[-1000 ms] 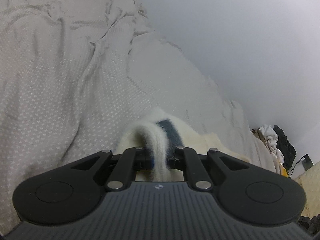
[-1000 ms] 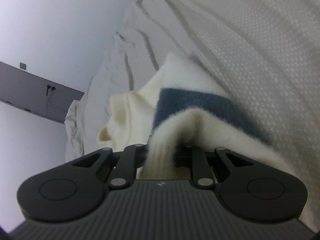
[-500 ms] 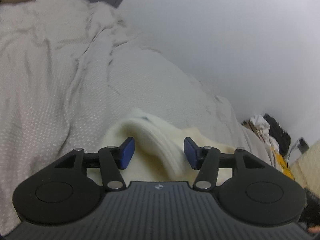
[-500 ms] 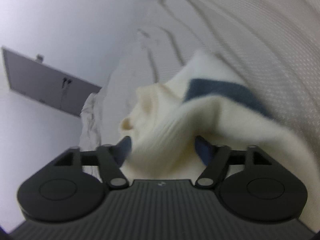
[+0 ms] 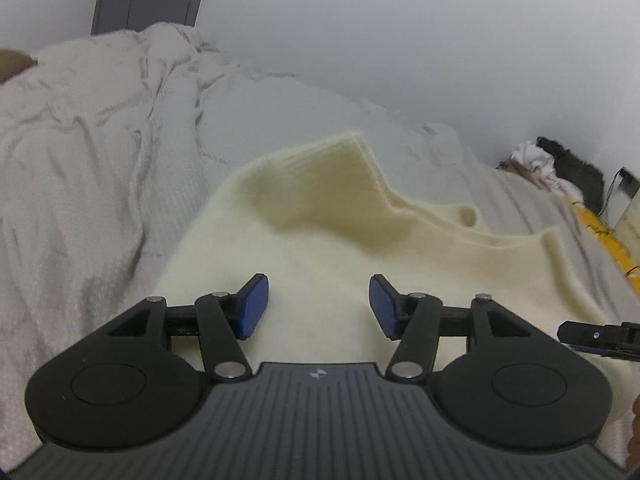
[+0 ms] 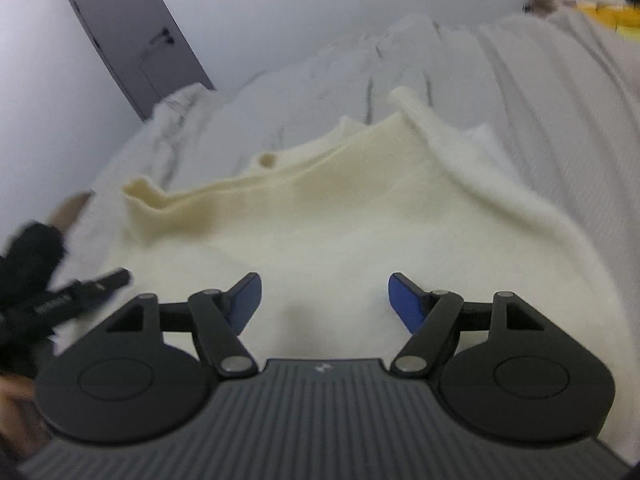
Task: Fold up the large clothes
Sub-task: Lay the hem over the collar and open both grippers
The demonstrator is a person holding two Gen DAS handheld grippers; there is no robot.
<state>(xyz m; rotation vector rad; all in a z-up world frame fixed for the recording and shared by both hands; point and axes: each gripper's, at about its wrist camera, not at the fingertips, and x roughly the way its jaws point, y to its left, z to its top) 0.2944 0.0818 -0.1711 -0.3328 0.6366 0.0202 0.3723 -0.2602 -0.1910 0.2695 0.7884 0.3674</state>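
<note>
Both tongs, left (image 5: 316,304) and right (image 6: 325,300), just opened wide, empty above the cream sweater (image 5: 320,240).

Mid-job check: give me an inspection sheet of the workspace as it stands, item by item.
Surface: bed under a wrinkled pale bedspread.
Job's things: cream sweater lying on the bedspread, top edge rumpled, one corner standing up.
Clutter: pile of white and black cloth and a yellow item past the bed's far end.
Grippers: left gripper open, right gripper open; both have just released, nothing between the pads, sweater below.
Cables: a thin dark cable by the wall near the pile.
Surroundings: plain white wall, grey door.
</note>
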